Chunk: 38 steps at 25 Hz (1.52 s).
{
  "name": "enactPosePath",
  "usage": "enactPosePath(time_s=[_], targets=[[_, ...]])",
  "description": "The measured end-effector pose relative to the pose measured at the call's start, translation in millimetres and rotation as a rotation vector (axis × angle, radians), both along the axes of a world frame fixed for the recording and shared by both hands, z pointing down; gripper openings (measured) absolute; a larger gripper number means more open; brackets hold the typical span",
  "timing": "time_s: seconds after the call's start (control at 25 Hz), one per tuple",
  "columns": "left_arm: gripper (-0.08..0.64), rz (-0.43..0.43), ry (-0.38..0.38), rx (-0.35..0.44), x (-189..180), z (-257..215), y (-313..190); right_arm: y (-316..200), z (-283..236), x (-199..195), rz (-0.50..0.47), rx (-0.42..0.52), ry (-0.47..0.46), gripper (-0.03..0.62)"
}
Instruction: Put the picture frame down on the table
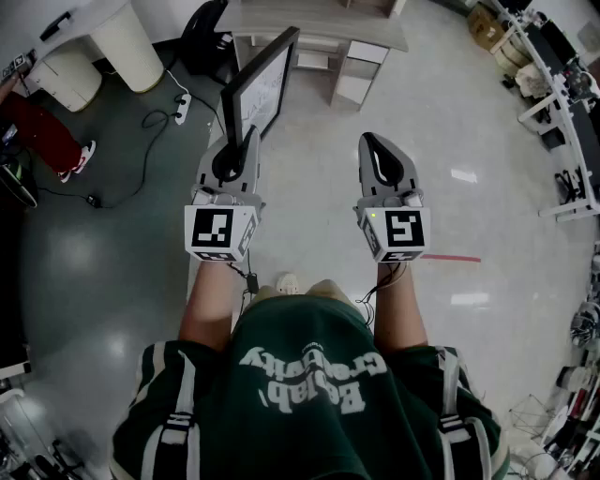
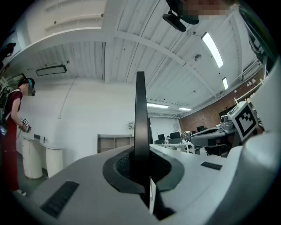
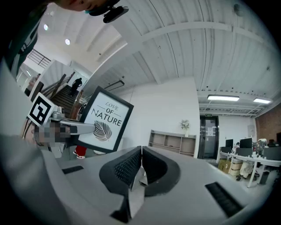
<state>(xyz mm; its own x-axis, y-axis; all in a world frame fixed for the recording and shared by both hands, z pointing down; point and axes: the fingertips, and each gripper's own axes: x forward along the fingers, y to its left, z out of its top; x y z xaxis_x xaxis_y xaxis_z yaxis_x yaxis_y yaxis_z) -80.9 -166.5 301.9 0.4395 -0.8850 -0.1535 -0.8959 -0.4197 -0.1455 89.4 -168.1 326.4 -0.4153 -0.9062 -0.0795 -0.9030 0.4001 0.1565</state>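
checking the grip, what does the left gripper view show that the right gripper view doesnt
Only the left gripper view: the picture frame edge-on, clamped in the left gripper. Only the right gripper view: the frame's printed front with a leaf, and the right gripper shut, empty. Both: the frame and a shelf unit by the white wall.

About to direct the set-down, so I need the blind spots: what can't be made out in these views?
- Bottom edge of the picture frame: head view, hidden behind the left tool clamped on it.
- The frame's printed face: left gripper view shows it edge-on only.
- The frame's back and any stand: faces away in every view.
- Far side of the table: head view, cut off by the picture's top edge.
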Motion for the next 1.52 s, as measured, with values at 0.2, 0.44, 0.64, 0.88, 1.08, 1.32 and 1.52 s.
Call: enactPosePath(time_s=[0.2, 0.44, 0.64, 0.88, 1.08, 1.32, 1.52], targets=[[0.026, 0.004, -0.002, 0.003, 1.9, -1.8, -0.2, 0.0, -1.9, 2.1, 0.006, 0.003, 0.0, 0.035], [0.026, 0.01, 0.0, 0.009, 3.0, -2.9, -1.7, -1.1, -3.1, 4.3, 0.003, 0.014, -0.016, 0.035], [0.026, 0.016, -0.003, 0.013, 4.2, -4.4, -2.0, -1.3, -3.2, 4.9, 0.005, 0.015, -0.02, 0.035], [0.026, 0.023, 0.001, 0.017, 5.6, -6.2, -3.4, 0.0, -5.1, 7.8, 0.011, 0.024, -0.023, 0.035], [0.026, 0.024, 0.002, 0.015, 6.0, -5.7, -2.1, 1.7, -6.0, 8.4, 0.008, 0.026, -0.026, 0.035], [0.026, 0.024, -0.007, 0.006, 3.7, -4.7, 1.6, 5.3, -4.7, 5.1, 0.006, 0.021, -0.031, 0.035], [0.026, 0.023, -0.011, 0.002, 2.5, -3.6, 2.6, 6.0, -2.5, 3.1, 0.001, 0.015, -0.032, 0.035]])
